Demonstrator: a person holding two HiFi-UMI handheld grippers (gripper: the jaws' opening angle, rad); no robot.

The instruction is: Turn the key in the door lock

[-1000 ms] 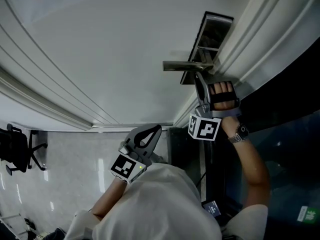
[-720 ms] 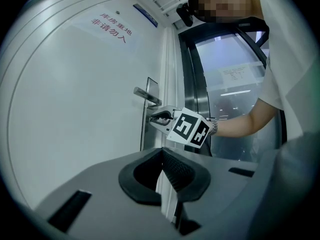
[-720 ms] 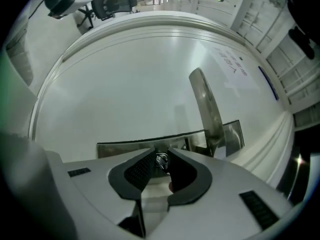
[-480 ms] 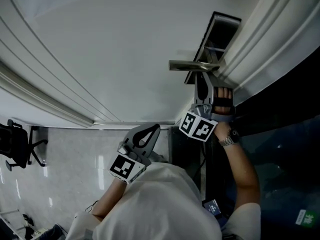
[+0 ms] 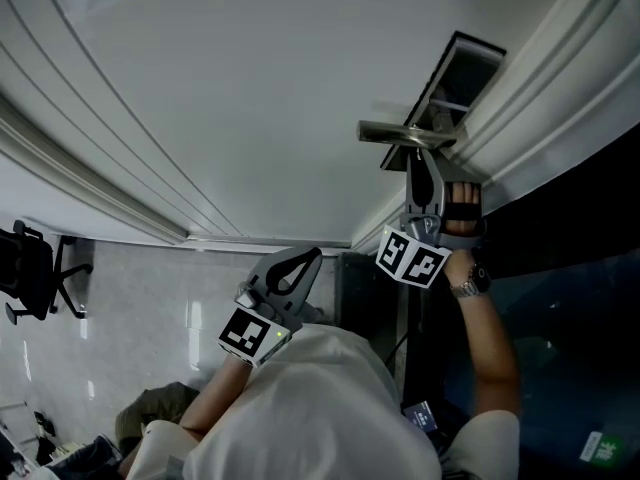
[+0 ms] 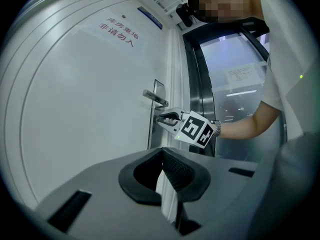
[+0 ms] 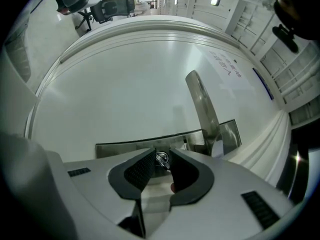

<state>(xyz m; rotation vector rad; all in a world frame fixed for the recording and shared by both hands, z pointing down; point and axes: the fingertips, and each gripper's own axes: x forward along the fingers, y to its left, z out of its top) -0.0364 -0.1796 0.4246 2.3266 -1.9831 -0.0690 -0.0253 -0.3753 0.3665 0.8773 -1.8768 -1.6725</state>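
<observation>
Right gripper (image 5: 418, 158): up at the metal lock plate (image 7: 129, 146) just under the lever handle (image 5: 400, 133), jaws clenched on the key (image 7: 161, 158). Key head pinched between the two ribbed pads, rest of the key in the lock. Lever handle (image 7: 202, 106) sticking out from the plate, just beside the jaws, not touched.

Same gripper (image 6: 167, 118) seen from the side in the left gripper view: nose against the plate, marker cube (image 6: 196, 129) behind it, wristwatch (image 5: 470, 288) on the arm.

Left gripper (image 5: 312, 258): held back, low and well apart from the lock, pointed at the door (image 5: 250, 98). Jaws pressed together tip to tip, nothing between them (image 6: 164, 153).

Writing:
- Red Chinese characters (image 6: 116, 33) on the white door, two lines, roughly "机房重地 / 非请勿入", small and slanted, so not certain.
- Blue sign (image 6: 150, 18) higher up near the door frame, print too small to read.
- Paper notice (image 6: 241, 74) on the glass panel right of the door, unreadable.
- Black and white square markers on both cubes, no text.

Black office chair (image 5: 30, 273) on the glossy floor, far left of the head view.
</observation>
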